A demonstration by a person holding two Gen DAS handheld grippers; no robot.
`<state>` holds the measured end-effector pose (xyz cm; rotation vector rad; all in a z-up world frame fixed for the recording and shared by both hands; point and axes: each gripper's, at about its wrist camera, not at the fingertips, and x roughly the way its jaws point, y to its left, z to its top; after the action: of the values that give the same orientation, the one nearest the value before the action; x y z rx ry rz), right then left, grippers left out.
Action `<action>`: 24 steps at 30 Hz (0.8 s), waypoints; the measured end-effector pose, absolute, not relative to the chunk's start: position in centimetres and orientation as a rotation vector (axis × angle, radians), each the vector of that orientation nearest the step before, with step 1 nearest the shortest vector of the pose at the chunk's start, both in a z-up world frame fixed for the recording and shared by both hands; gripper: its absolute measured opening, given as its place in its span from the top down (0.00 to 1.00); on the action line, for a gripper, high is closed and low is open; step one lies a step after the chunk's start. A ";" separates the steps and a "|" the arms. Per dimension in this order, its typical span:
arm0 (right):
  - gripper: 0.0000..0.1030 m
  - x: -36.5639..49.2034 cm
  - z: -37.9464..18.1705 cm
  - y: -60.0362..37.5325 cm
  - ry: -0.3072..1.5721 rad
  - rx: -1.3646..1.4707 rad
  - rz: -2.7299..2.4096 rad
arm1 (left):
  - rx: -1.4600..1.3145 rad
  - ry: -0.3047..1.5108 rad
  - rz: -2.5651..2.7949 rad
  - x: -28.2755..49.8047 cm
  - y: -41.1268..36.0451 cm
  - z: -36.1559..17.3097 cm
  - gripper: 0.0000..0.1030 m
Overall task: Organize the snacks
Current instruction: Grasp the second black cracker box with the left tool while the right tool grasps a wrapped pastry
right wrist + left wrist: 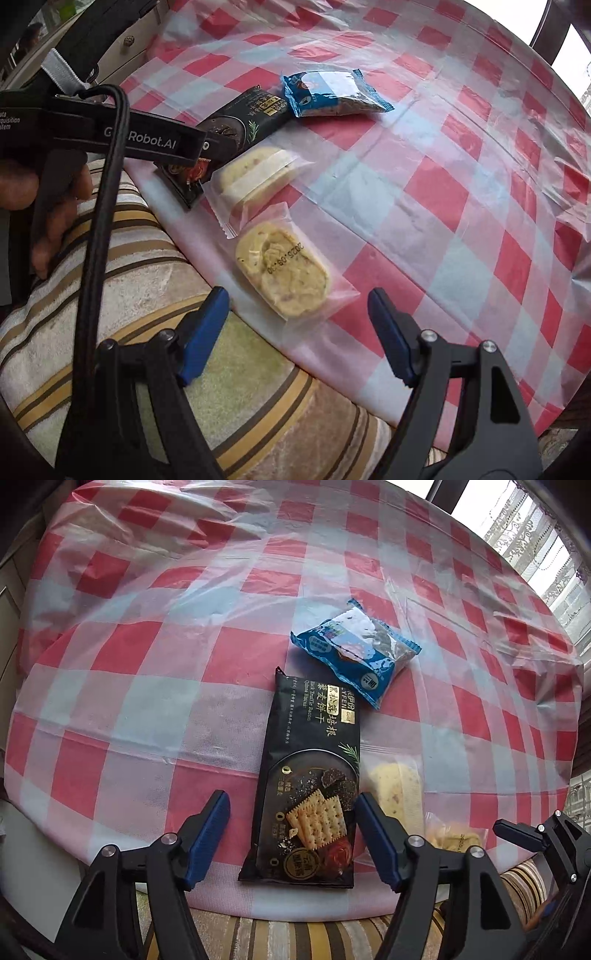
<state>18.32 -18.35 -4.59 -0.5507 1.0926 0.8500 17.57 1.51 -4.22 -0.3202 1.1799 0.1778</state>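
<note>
A black biscuit pack (310,775) lies lengthwise on the checked table, its near end between the open jaws of my left gripper (291,805). A blue snack packet (356,650) lies just beyond it. Two clear-wrapped yellow pastries lie to its right: one beside the pack (397,786), one nearer the edge (456,838). In the right wrist view my right gripper (299,301) is open around the near pastry (282,273); the second pastry (255,177), the black pack (236,129) and the blue packet (332,94) lie beyond. The left gripper's body (110,136) covers the pack's near end.
The round table (147,664) has a red-and-white checked plastic cover, wrinkled at the far side. A striped cushion (184,295) lies below the table's near edge. A window with lace curtain (535,535) is at the back right. The right gripper (517,830) shows in the left view.
</note>
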 end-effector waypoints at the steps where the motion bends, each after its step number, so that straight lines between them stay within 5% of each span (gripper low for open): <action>1: 0.23 18.6 -4.9 -18.1 1.102 -0.553 0.854 | -0.313 1.178 0.181 17.6 1.5 -4.2 0.31; 5: 0.23 19.4 -5.7 -17.2 1.124 -0.558 0.851 | -0.263 1.179 0.191 18.2 1.1 -4.4 0.30; 12: 0.40 21.1 -5.8 -16.8 1.111 -0.511 0.791 | -0.165 1.188 0.200 19.1 0.5 -5.0 0.26; 16: 0.54 23.1 -5.7 -17.6 1.121 -0.433 0.736 | -0.144 1.176 0.203 19.2 0.6 -5.1 0.37; 20: 0.53 23.8 -5.6 -18.3 1.139 -0.375 0.728 | -0.160 1.164 0.208 19.1 0.8 -4.9 0.47; 24: 0.32 23.8 -5.8 -19.3 1.172 -0.336 0.679 | -0.176 1.154 0.209 18.8 0.8 -4.8 0.50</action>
<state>23.78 -19.33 -5.77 -0.3360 1.1716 0.6790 18.81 0.84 -4.76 -0.1760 1.1545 0.2089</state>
